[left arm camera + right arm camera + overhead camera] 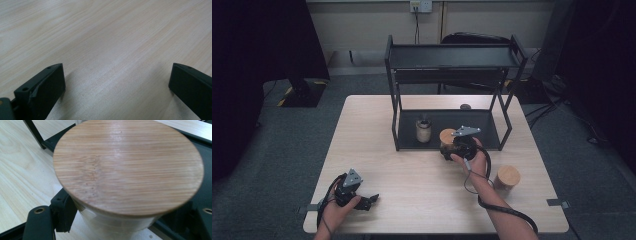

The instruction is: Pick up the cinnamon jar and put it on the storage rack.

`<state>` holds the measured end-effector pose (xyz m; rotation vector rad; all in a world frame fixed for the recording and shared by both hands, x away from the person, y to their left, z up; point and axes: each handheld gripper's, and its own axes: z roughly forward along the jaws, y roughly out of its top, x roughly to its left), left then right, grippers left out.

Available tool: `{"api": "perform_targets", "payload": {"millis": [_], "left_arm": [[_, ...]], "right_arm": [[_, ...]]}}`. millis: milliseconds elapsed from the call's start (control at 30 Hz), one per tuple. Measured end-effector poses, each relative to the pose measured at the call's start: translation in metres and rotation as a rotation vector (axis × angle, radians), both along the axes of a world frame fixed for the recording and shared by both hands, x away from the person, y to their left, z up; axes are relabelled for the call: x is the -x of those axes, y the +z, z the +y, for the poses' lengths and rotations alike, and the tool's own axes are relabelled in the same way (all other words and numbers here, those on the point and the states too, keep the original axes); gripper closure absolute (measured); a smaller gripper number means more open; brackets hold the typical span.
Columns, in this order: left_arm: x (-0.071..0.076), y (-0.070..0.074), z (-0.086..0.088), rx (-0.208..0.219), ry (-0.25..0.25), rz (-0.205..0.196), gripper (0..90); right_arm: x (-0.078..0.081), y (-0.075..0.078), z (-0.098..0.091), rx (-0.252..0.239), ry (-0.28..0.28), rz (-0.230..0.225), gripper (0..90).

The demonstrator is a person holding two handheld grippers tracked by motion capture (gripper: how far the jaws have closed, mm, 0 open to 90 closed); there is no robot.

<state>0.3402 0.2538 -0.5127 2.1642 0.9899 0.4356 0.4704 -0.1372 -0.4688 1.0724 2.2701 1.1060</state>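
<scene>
A glass jar with a round bamboo lid [127, 165] sits between my right gripper's [125, 222] jaws, which press on its sides just under the lid. From above, this jar [447, 136] is at the front edge of the black rack's lower shelf [482, 125], with my right gripper [448, 148] reaching in from the near side. My left gripper [371, 200] rests low at the table's near left corner. Its jaws stand wide apart over bare wood in the left gripper view [116, 82], with nothing between them.
The black two-tier rack [452, 55] stands at the back middle of the light wooden table [412, 170]. A small jar [423, 130] stands on its lower shelf, left of the held one. Another bamboo-lidded jar [507, 177] stands on the table at the right.
</scene>
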Motion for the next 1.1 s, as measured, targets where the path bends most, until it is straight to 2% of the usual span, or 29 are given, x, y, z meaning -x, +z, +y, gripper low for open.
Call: {"api": "perform_targets", "payload": {"millis": [233,467,1100], "left_arm": [[0.000,0.000,0.000,0.000,0.000,0.000,0.1],[0.000,0.000,0.000,0.000,0.000,0.000,0.1],[0.000,0.000,0.000,-0.001,-0.004,-0.001,0.1]], "right_arm": [[-0.006,0.001,0.001,0.012,0.000,-0.002,25.1],[-0.013,0.003,0.000,-0.011,-0.009,0.003,25.1],[-0.032,0.010,0.000,-0.006,-0.040,0.004,25.1]]}}
